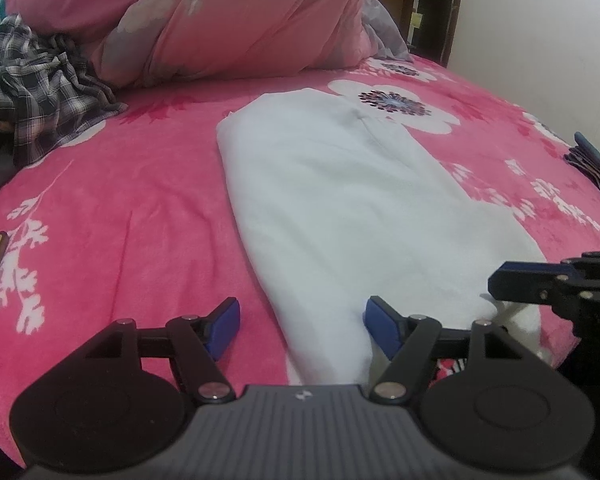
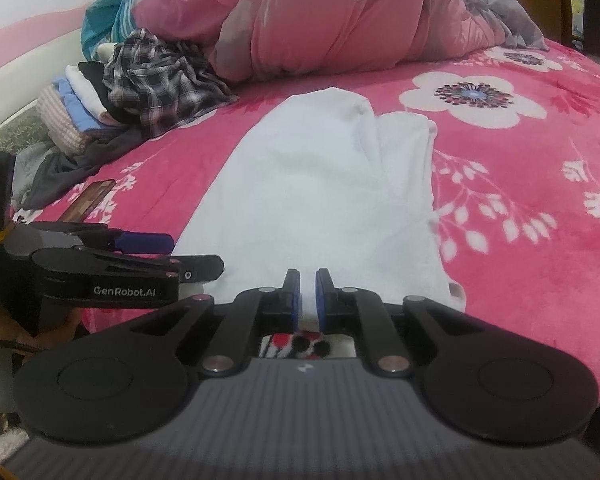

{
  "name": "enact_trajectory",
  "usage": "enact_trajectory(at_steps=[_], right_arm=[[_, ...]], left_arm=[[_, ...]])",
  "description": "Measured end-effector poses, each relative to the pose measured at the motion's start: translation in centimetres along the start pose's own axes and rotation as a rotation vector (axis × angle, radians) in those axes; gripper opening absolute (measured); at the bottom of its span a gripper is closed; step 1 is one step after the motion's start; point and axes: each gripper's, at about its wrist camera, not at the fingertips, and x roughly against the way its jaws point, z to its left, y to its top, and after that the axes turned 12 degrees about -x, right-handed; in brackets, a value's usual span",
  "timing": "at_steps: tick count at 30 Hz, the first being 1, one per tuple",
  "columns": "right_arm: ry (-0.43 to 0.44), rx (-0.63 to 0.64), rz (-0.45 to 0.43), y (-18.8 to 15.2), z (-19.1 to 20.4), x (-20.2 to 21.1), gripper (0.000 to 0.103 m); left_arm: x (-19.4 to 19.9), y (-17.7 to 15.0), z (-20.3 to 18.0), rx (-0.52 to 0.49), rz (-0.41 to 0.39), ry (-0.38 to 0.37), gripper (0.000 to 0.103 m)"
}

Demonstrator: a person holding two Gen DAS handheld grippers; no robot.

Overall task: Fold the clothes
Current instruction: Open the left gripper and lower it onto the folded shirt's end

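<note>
Straight ahead of both tongs, the long white soft-knit garment (image 1: 340,208) lies flat on the pink floral fleece bed cover (image 1: 112,200), its long axis running away toward the puffy pink quilt (image 1: 236,20). The near hem sits right at the tips. The left tongs (image 1: 300,330) stand apart, straddling the hem's left corner without gripping. The right tongs (image 2: 307,300) are nearly together over the hem's middle; I cannot tell whether cloth is pinched. Both seem equally near. The fabric looks limp and matte, already narrowed into 1 strip, so lifting the hem forward seems next.
</note>
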Motion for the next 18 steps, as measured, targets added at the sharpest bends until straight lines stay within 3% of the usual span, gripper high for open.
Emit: enact_trajectory(at_steps=[6, 15, 18], right_arm=[[-0.010, -0.011, -0.007, 0.3, -0.1, 0.0, 0.015], [-0.031, -0.040, -0.050, 1.5, -1.2, 0.6, 0.029], [-0.034, -0.069, -0.069, 1.9, -2.0, 1.0, 0.032]], left_arm=[[0.7, 0.4, 0.2, -0.003, -0.012, 0.021, 0.072], [0.6, 2.0, 1.5, -0.052, -0.031, 0.124, 0.072], [0.2, 2.7, 2.2, -0.039, -0.035, 0.111, 0.072]])
